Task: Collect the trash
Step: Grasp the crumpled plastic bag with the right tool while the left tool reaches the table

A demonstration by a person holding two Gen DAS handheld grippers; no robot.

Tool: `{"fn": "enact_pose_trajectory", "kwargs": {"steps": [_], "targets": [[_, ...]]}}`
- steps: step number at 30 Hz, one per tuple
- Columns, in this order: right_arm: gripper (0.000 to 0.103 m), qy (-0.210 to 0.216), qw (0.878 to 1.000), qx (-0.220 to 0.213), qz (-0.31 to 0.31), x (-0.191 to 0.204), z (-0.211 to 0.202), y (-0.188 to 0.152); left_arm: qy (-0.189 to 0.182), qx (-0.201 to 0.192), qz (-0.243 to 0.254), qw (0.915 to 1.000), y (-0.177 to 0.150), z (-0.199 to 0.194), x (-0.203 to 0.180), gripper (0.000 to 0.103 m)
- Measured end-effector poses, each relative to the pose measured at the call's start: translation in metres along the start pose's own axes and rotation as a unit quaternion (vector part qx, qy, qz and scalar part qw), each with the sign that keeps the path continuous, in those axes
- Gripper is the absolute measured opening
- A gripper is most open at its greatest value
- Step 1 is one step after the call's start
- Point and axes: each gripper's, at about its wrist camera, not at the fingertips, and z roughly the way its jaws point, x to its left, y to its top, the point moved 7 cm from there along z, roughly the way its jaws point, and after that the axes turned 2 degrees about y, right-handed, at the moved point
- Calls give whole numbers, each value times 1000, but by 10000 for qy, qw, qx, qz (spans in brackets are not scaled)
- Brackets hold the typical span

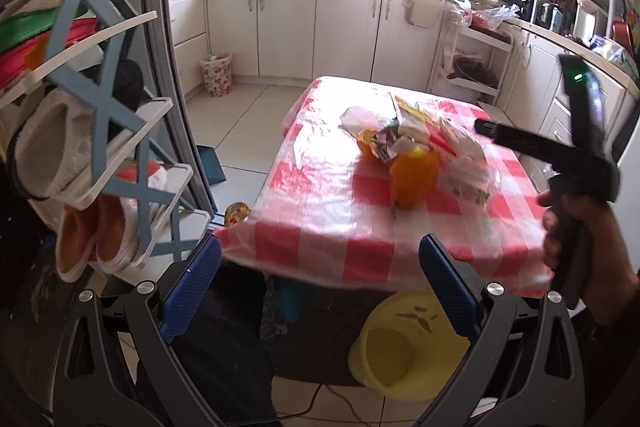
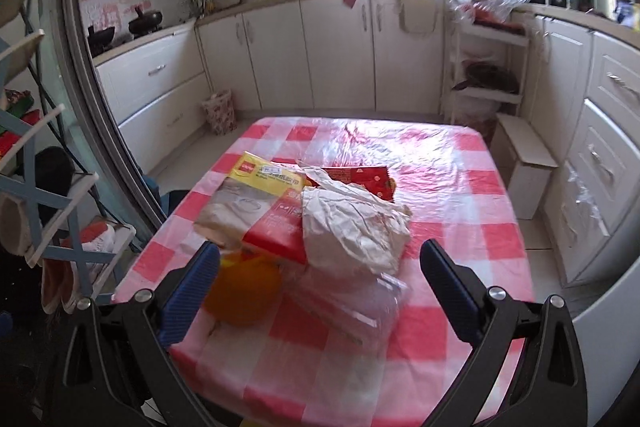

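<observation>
Trash (image 2: 304, 223) piled on the checked table (image 2: 440, 187) blurs together; both tools, left (image 1: 320, 291) and right (image 2: 320, 291), gape wide, empty.

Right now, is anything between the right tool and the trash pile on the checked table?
Nothing visible blocks it. The right tool is open and empty above the near table edge, with the crumpled paper, clear plastic and orange piece lying directly ahead between its spread fingers.

left gripper (image 1: 320, 283) spread, right gripper (image 2: 320, 287) spread
</observation>
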Motion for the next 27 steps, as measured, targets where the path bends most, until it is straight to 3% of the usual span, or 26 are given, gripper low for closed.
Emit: {"fn": "enact_pose_trajectory", "kwargs": {"steps": [2,4,8,14,21,27], "targets": [[96,-19,9998,183,4,-7,22,2,-2,28,-58,10000,9,10,-1,95],[88,-75,9988,454,152,-19,44,0,1,11,-163,9999,23,23,-2,95],[41,458,9902,980,887,-36,67,-9,-72,-44,-350,9994,50,49,-8,95],[10,819,9882,676,1107,-47,43,-1,-370,-15,-426,9984,96,108,-43,95],[10,1006,9831,289,1502,-71,20,6,-651,543,-405,9956,126,203,-90,95],[10,1011,9817,221,1599,-79,15,12,-768,826,-391,9928,133,249,-100,94]]}}
